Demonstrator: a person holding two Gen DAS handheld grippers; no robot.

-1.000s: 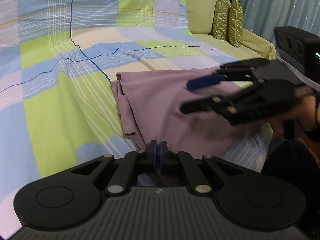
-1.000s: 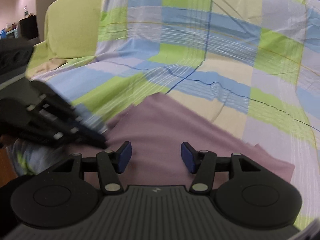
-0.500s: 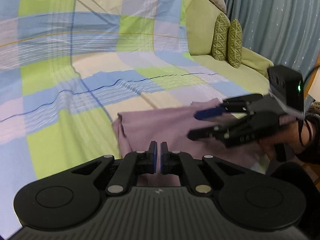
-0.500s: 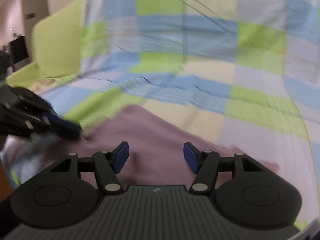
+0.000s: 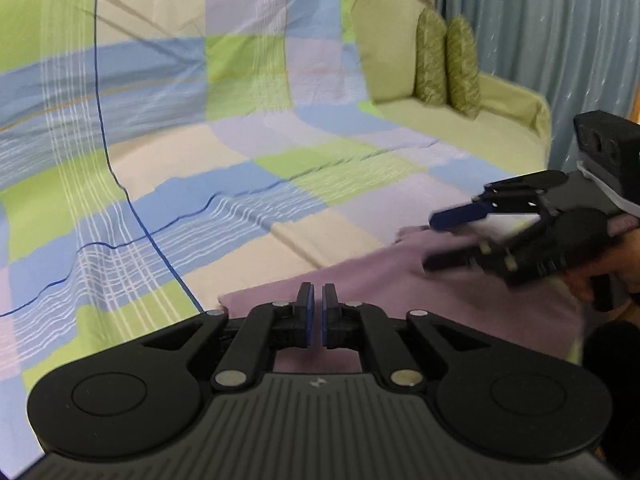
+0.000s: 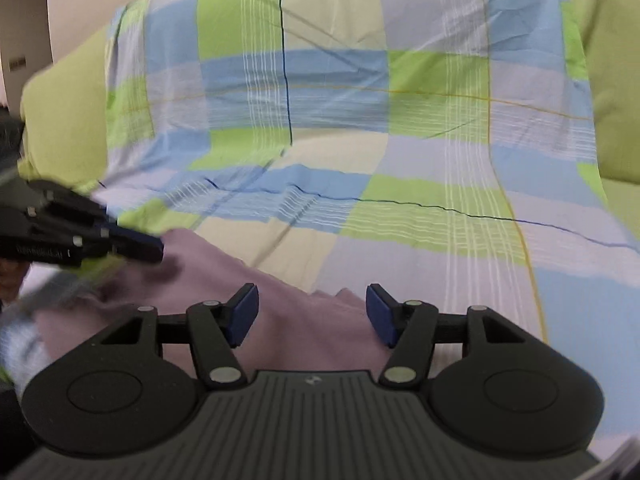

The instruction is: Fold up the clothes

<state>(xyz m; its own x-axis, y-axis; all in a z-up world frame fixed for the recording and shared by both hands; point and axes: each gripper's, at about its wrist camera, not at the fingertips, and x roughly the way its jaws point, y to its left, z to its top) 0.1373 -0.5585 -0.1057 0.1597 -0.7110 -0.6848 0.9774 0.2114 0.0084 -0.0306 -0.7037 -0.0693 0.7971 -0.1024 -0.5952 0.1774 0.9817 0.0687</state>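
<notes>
A folded mauve garment [image 5: 400, 280] lies on the checked sheet [image 5: 240, 168] over the sofa; it also shows in the right wrist view [image 6: 304, 320]. My left gripper [image 5: 314, 312] hovers over the garment's near edge with its blue pads almost together and nothing between them. My right gripper [image 6: 312, 312] is open and empty above the garment. It shows from the side in the left wrist view [image 5: 440, 236], over the garment's right part. The left gripper shows at the left of the right wrist view [image 6: 152, 246].
The sheet [image 6: 360, 128] runs up the sofa back. Two green patterned cushions [image 5: 448, 64] stand at the sofa's far right, before a blue-grey curtain [image 5: 560, 32]. A green armrest [image 6: 64, 120] is at the left.
My left gripper let go of the garment's edge, its pads parting slightly, and lifted back. My right gripper stayed open and drew away to the right. Both views tilted up.
</notes>
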